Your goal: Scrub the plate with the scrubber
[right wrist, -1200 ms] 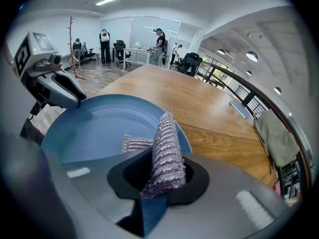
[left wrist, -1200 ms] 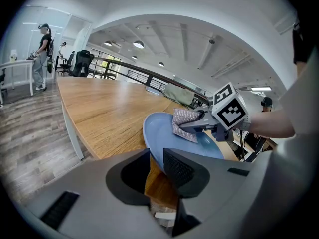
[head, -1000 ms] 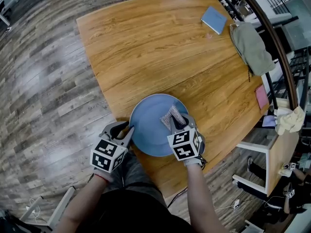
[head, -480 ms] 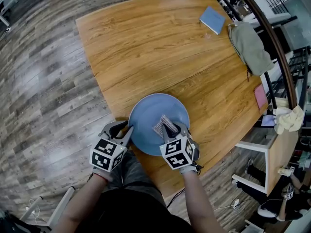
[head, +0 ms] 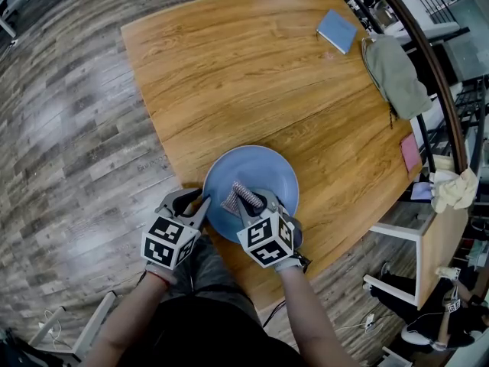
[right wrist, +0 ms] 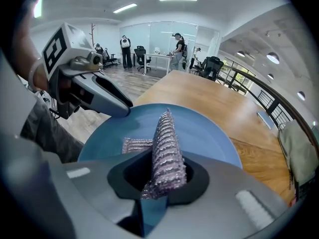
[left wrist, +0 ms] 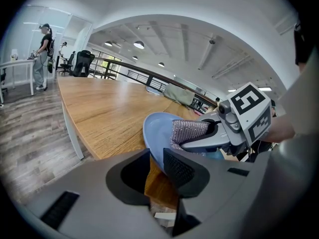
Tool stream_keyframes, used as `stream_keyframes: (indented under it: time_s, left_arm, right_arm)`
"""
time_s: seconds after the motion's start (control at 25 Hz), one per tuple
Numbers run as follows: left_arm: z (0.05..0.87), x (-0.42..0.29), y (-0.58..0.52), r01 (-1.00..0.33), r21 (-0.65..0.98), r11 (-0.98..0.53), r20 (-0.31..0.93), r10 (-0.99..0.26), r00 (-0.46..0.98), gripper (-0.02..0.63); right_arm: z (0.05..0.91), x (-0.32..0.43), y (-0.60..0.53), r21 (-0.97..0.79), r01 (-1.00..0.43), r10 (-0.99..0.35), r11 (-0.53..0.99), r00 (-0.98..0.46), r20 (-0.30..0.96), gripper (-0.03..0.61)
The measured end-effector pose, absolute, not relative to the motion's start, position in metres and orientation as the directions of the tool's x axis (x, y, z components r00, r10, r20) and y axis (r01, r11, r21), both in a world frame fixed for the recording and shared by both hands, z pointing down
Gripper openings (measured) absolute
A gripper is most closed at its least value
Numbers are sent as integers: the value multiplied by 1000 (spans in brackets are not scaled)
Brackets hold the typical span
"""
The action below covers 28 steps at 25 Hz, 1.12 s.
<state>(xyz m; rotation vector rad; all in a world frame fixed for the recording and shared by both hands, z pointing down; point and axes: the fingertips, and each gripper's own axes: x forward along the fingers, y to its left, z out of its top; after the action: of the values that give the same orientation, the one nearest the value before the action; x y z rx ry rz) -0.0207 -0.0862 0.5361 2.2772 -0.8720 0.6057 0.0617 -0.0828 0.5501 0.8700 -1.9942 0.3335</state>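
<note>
A blue plate point(head: 263, 170) lies at the near edge of the wooden table point(head: 252, 75). My left gripper point(head: 200, 206) is shut on the plate's left rim point(left wrist: 149, 141). My right gripper point(head: 243, 202) is shut on a silvery mesh scrubber point(head: 232, 198) and presses it onto the plate's near-left part. In the right gripper view the scrubber point(right wrist: 164, 151) stands folded between the jaws over the plate point(right wrist: 209, 133). The left gripper view shows the right gripper point(left wrist: 202, 136) with the scrubber point(left wrist: 187, 132) on the plate.
A blue notebook point(head: 337, 30) and a grey-green cloth point(head: 396, 75) lie at the table's far right. A pink item point(head: 411, 152) sits at the right edge. Railings run beyond it. People stand at desks point(right wrist: 159, 58) far off.
My right gripper has dragged the scrubber across the plate from its right-centre toward its near-left part. The left gripper and plate have stayed put.
</note>
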Motion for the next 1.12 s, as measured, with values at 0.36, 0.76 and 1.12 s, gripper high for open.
stream_keyframes:
  time_s: [0.36, 0.76, 1.12]
  left_arm:
    - [536, -21, -87, -713, 380, -590, 599, -430, 675, 80]
    - [534, -21, -87, -713, 373, -594, 604, -429, 672, 80]
    - [535, -22, -88, -710, 373, -598, 603, -425, 675, 80]
  right_arm:
    - [550, 45, -105, 109, -657, -462, 746, -392, 796, 71]
    - [547, 52, -131, 125, -675, -483, 727, -374, 792, 71]
    - [548, 75, -138, 159, -721, -521, 674, -312, 794, 71]
